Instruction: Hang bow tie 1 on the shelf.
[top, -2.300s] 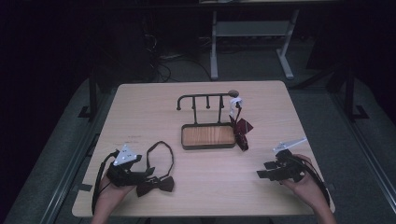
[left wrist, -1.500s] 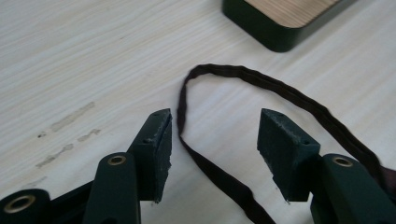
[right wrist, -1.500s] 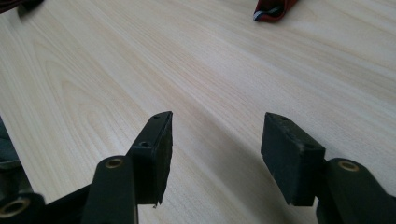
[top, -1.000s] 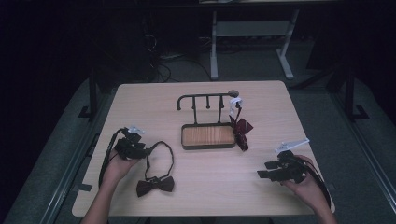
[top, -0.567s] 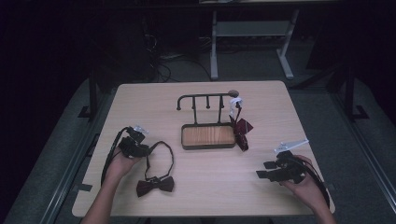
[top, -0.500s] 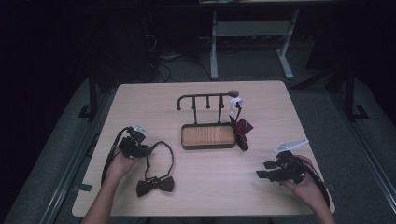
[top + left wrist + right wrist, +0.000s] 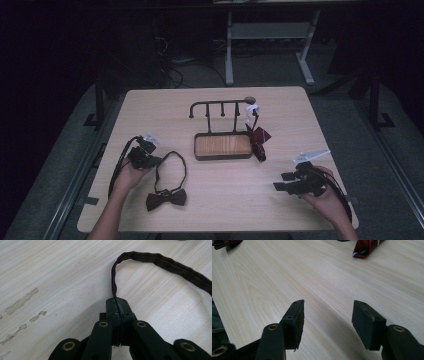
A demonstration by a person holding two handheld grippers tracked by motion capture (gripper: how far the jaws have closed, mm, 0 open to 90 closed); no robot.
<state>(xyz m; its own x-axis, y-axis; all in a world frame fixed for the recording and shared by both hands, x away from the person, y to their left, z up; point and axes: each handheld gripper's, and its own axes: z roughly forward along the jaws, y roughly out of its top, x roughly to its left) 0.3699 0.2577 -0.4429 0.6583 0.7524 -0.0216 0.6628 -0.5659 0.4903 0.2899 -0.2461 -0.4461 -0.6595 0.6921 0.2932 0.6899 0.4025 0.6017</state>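
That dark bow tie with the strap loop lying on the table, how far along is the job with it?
One patterned red bow tie already hangs at the right end of the black hook rack with the wooden tray. The left gripper has just closed on the thin strap of the dark brown bow tie, which lies on the table. Lifting and hanging remain. The right gripper rests open.

Wooden table (image 7: 310, 115), pale grain. Black rack with a wood-floored tray (image 7: 222, 146) near table centre. Dark red tie (image 7: 258, 138) hangs at the rack's right end, white tag (image 7: 251, 108) above it, at the rail's end. Behind the table, past the rack, a grey desk frame (image 7: 270, 37) on the floor.
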